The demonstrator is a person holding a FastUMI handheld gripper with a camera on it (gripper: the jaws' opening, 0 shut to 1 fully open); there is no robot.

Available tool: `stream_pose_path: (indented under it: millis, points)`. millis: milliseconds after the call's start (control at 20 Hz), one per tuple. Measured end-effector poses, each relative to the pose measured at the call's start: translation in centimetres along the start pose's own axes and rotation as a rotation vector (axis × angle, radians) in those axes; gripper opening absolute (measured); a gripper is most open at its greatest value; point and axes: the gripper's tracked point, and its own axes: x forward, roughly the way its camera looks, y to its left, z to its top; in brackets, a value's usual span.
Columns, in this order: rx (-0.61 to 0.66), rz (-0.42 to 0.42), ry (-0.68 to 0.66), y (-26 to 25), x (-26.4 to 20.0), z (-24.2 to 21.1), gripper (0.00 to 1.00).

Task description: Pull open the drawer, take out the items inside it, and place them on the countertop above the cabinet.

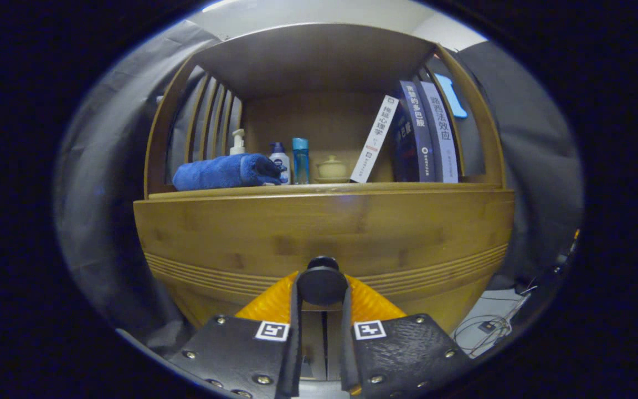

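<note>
Tool fingers clamp the drawer knob from both sides.

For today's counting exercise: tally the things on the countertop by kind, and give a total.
Towel: 1
Bottles: 3
Teapot: 1
Books: 4
Total: 9
Below, the gripper has its fingers around the drawer knob.

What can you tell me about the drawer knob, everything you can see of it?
The drawer knob is a dark, round, smooth knob with a flat disc face, standing out from the wooden drawer front low at its middle. The gripper has its jaws closed in on either side of it, seemingly touching. The drawer looks shut.
</note>
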Motion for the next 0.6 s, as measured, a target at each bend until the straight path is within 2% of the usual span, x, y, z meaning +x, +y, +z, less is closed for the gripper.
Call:
stream_pose_path:
  millis: [250,600]
  points:
    - [-0.01,0.002,-0.027,-0.3,-5.3,-0.1,0.28]
    - [-0.053,0.005,0.047,-0.8,-13.0,-1.3,0.28]
